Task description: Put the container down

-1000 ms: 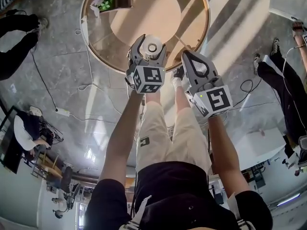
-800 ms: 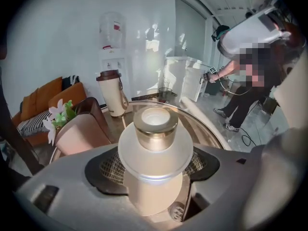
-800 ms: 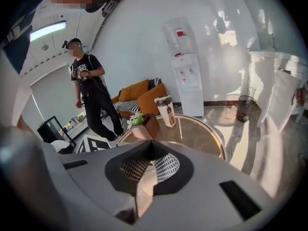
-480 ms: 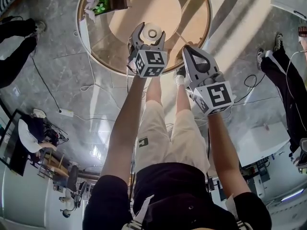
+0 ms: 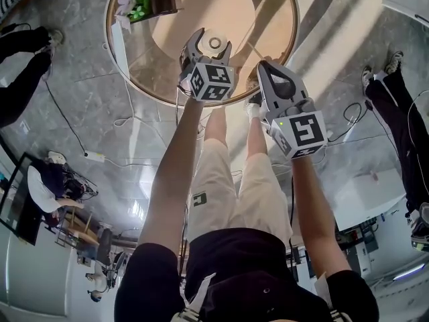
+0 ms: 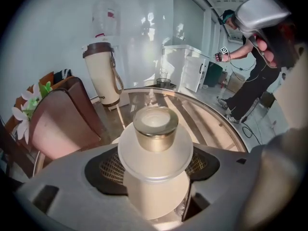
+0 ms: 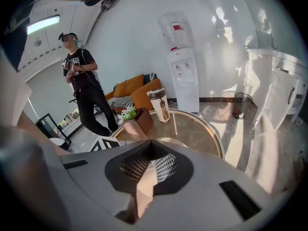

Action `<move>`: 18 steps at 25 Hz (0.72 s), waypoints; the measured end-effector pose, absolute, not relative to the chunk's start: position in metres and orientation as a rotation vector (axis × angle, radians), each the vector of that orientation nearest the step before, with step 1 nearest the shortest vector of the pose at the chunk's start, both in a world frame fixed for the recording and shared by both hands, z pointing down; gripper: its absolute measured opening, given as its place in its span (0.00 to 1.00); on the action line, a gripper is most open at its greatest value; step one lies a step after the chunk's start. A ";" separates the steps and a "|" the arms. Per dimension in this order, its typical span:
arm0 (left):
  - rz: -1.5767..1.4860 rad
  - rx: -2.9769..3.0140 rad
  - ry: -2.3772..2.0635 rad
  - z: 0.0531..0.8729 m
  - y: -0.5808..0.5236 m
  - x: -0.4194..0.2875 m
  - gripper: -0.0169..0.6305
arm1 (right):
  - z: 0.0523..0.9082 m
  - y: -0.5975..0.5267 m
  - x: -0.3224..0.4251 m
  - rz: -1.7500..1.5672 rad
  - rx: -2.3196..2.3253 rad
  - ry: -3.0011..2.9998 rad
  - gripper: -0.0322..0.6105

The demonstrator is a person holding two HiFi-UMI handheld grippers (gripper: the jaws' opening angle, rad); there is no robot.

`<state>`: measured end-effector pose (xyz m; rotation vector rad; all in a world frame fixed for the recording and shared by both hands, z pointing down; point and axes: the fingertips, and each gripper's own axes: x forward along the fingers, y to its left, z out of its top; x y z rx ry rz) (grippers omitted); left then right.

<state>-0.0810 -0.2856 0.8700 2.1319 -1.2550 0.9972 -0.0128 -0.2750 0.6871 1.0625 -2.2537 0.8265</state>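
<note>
A frosted white container [image 6: 155, 177] with a gold cap [image 6: 155, 127] stands upright between the jaws of my left gripper [image 6: 155, 170], which is shut on its body. In the head view that container [image 5: 214, 43] and the left gripper [image 5: 210, 51] hang over the near part of a round glass-topped table [image 5: 258, 15]. My right gripper [image 5: 276, 86] is held a little nearer and to the right, at the table's rim. In its own view the right gripper [image 7: 153, 166] is shut, its ribbed pads [image 7: 166, 163] meeting with nothing between them.
On the table's far left stand a brown box [image 6: 62, 121] with flowers [image 6: 28, 105] and a cream tumbler [image 6: 102, 73]. A white cabinet [image 6: 185, 66] and a person [image 6: 255, 81] are beyond it. Another person [image 7: 82, 85] and a water dispenser [image 7: 183, 76] show in the right gripper view.
My left gripper has carried the container a little farther out over the table. The right gripper has stayed about where it was.
</note>
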 end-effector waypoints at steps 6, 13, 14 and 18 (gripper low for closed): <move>1.004 2.140 -1.257 0.870 -0.289 -0.082 0.56 | 0.683 -0.273 -0.015 0.833 1.051 -2.254 0.05; 0.964 2.130 -1.246 0.873 -0.289 -0.083 0.56 | 0.683 -0.271 -0.018 0.834 1.045 -2.254 0.05; 0.943 2.132 -1.242 0.872 -0.289 -0.082 0.56 | 0.683 -0.271 -0.017 0.833 1.047 -2.254 0.05; 0.942 2.154 -1.237 0.864 -0.292 -0.079 0.56 | 0.678 -0.271 -0.015 0.828 1.050 -2.255 0.05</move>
